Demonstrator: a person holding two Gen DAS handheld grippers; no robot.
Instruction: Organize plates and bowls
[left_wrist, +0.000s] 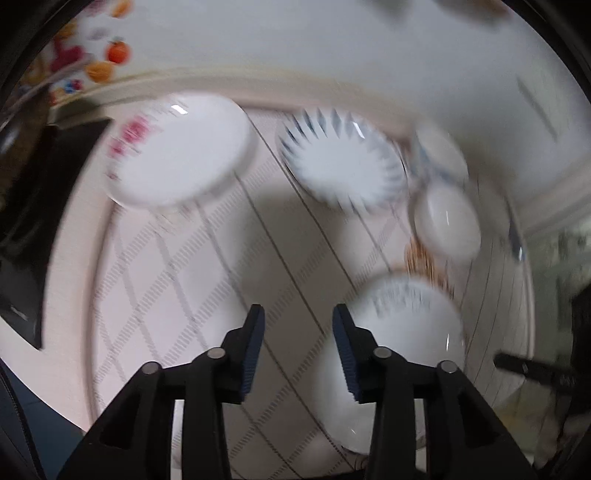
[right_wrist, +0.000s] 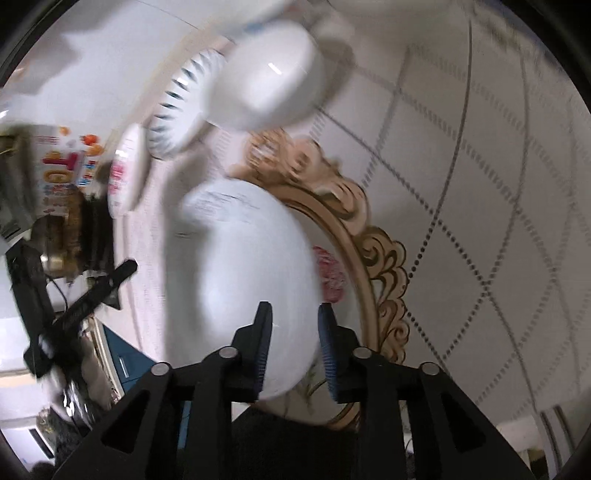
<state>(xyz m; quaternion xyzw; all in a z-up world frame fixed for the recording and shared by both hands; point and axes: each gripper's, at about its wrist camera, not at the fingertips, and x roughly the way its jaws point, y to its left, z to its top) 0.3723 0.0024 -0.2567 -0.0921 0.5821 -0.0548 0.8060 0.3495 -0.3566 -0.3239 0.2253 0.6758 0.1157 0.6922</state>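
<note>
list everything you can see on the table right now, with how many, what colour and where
pink-flower plate: 1, white with pink flowers, far left of table
blue-rayed plate: 1, white with blue rays, far centre
small bowls: 2, white, far right, close together
large bowl: 1, white with faint blue marks, nearest, by the right gripper
tablecloth: 1, pale with dotted diamond lines, under all dishes
left gripper: 1, black with blue pads, open, empty
right gripper: 1, black with blue pads, straddling the large bowl's rim

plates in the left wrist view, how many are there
2, though blur may hide more: a white round plate with pink flowers at far left on the table, and a white round plate with blue rim strokes to its right, beside the bowls.
</note>
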